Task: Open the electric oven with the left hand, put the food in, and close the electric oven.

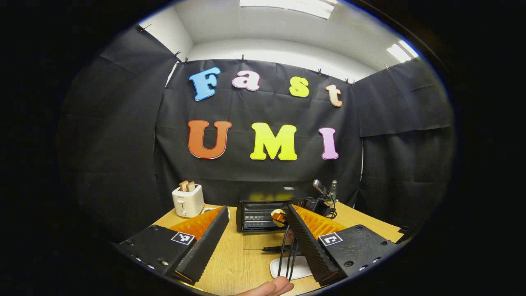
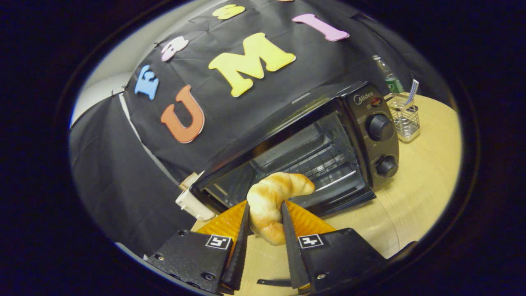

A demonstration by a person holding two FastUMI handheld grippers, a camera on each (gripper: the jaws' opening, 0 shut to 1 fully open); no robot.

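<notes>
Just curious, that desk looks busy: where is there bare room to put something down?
Bare wood lies between the toaster and the oven, and right of the oven before the wire basket. Directly before the oven it is crowded: open door, cables, white plate.

- A light wooden table (image 1: 242,263) carries everything.
- On it: a black electric oven (image 2: 328,139), a white toaster (image 1: 188,200), a wire mesh holder (image 2: 404,119), a white plate (image 1: 298,267).

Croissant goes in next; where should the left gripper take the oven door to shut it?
Probably the dark handle bar along the front edge of the oven door. The door lies flat towards the left gripper, so come from the front, low, and lift.
</notes>
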